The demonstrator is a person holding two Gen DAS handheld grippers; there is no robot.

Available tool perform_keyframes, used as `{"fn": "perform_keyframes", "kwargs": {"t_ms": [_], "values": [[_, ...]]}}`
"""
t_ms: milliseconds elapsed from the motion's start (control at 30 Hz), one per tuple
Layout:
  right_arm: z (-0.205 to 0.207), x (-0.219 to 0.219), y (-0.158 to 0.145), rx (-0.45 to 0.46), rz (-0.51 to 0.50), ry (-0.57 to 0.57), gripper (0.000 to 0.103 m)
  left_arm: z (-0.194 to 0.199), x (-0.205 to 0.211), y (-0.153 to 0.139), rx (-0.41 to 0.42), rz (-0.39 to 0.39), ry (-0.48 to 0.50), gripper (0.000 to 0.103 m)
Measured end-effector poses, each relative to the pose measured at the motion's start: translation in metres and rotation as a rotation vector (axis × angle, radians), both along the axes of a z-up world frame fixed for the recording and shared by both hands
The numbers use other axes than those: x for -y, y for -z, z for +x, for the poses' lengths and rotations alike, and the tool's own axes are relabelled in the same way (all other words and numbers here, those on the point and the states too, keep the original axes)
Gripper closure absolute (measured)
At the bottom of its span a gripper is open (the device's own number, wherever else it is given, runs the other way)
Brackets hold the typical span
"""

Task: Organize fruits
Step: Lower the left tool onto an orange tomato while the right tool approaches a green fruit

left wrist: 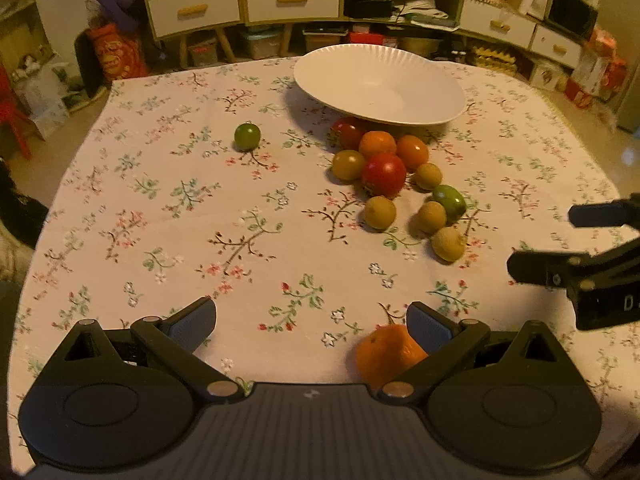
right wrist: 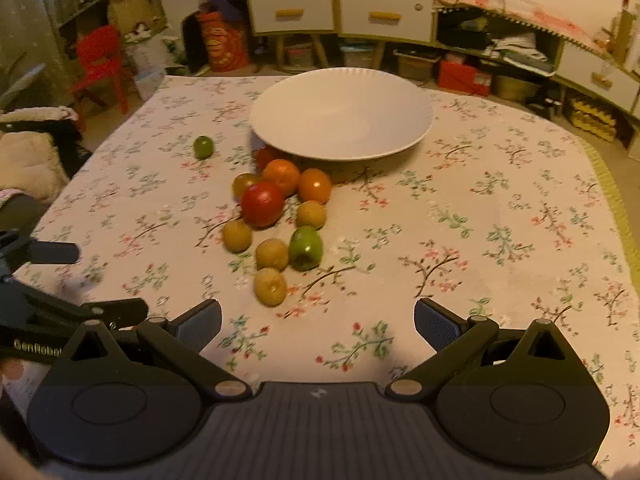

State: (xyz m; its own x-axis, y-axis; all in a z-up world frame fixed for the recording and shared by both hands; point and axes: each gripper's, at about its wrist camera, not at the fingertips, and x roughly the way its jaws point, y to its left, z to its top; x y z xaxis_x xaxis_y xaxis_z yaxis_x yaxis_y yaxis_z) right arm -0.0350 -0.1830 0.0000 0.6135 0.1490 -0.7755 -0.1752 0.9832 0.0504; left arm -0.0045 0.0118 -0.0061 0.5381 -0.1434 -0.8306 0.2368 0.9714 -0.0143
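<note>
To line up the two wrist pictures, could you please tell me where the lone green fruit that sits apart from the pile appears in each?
Left wrist view: lone green fruit, upper left of centre, left of the pile.
Right wrist view: the fruit, upper left, beside the plate's left rim.
Shared landmark: the white plate, behind the pile in both.

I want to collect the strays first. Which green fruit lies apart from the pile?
The small round green fruit, alone left of the white plate; the other green one touches the pile.
</note>
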Motion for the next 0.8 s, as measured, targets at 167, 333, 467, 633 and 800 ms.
{"fn": "perform_keyframes", "kwargs": {"t_ms": [167,333,467,633,800], "values": [[-0.016,-0.002,0.006,-0.006,0.017,-0.08,0.0,-0.01,-0.006,0.002,-0.01,-0.056,0.012,0.002],[-0.033,-0.003,0.01,-0.029,0.037,-0.147,0.0,-0.024,-0.007,0.002,-0.028,-0.078,0.032,0.002],[-0.041,-0.003,0.015,-0.044,0.034,-0.174,0.0,-0.037,-0.008,0.003,-0.048,-0.126,0.038,0.002],[-0.05,-0.001,0.02,-0.05,0.032,-0.19,0.0,-0.049,-0.003,0.015,-0.056,-0.125,0.053,0.005],[-0.055,0.002,0.032,-0.069,0.024,-0.193,0.002,-0.057,0.003,0.025,-0.036,-0.131,0.069,0.01]]}}
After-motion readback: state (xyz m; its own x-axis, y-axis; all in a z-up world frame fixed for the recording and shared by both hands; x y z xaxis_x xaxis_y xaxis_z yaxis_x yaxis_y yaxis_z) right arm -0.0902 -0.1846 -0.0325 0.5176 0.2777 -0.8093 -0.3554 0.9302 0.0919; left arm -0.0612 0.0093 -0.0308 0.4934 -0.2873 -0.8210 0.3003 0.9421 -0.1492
